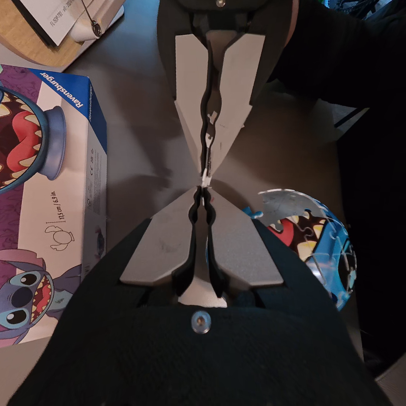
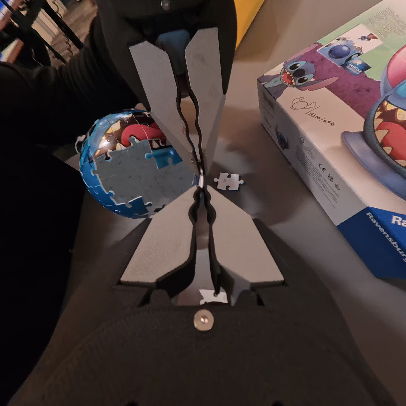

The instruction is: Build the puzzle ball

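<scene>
The left tongs (image 1: pixel 201 190) and the right tongs (image 2: pixel 201 190) meet tip to tip above the grey surface (image 1: pixel 136 123), and both are pressed together on one small white puzzle piece (image 1: pixel 206 179) held edge-on between them. Each pair has flat, pale grey, matte fingers (image 1: pixel 167 246) with wavy black inner edges, mounted in black housings.

The puzzle ball (image 2: pixel 123 167) rests on the surface just beside the tongs, partly built: a curved shell of glossy interlocked pieces, blue outside with a red tongue and pale teeth printed on it, its open part showing light blue-grey undersides. A loose white piece (image 2: pixel 229 181) lies flat on the surface between the ball and the cardboard puzzle box (image 2: pixel 329 140), which lies on its side, printed with a blue cartoon creature. Another white piece (image 2: pixel 212 296) lies under the right tongs' base.
</scene>
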`<state>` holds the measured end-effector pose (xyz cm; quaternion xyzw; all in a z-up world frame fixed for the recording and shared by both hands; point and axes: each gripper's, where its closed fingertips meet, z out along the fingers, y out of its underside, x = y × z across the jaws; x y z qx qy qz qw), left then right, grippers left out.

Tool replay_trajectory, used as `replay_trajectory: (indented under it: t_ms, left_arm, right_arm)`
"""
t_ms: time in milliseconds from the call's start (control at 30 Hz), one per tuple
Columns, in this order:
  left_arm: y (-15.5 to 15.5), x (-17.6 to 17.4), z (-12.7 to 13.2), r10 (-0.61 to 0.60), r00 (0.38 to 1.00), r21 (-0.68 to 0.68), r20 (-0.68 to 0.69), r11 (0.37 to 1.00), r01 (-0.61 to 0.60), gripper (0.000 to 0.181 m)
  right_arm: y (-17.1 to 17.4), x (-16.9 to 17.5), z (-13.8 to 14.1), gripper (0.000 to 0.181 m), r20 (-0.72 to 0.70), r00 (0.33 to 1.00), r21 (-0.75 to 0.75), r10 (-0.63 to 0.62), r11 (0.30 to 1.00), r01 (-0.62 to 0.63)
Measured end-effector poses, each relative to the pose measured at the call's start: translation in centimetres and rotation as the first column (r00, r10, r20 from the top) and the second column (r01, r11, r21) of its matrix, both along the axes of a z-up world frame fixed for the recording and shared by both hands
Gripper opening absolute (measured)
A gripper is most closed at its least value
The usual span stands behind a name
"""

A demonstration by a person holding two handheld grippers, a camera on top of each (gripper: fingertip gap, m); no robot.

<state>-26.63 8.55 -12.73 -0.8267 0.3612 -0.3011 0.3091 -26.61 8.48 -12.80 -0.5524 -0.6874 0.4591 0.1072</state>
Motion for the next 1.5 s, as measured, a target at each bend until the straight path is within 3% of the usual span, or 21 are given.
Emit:
replay_trajectory:
  t_ms: [100,733,1033,1267,1500]
  left_arm:
    - [0.0,0.1,0.2,-0.004,1.000,0.002,0.015,1.000,0.004,0.000]
    - [-0.5,0.2,-0.3,-0.029,0.999,-0.025,0.017,0.999,0.030,0.000]
    - [-0.3,0.5,-0.3,-0.037,0.999,-0.005,0.011,0.999,0.037,0.000]
    - [0.3,-0.6,0.5,0.007,0.999,0.009,0.049,1.000,-0.007,0.000]
    - [0.8,-0.9,0.9,0.034,0.996,0.015,0.079,0.999,-0.036,0.000]
  right_arm:
    - [-0.5,-0.1,-0.2,0.006,0.011,1.000,-0.013,0.006,1.000,-0.005]
    - [-0.5,-0.1,-0.2,0.000,0.015,1.000,-0.019,0.005,1.000,-0.004]
    - [-0.7,-1.5,1.9,0.000,-0.096,0.995,-0.072,-0.039,0.997,0.032]
    - [2.1,-0.7,4.2,0.009,-0.132,0.984,-0.177,-0.124,0.979,0.100]
    - [1.1,-0.7,2.5,0.010,-0.084,0.994,-0.143,-0.072,0.988,0.059]
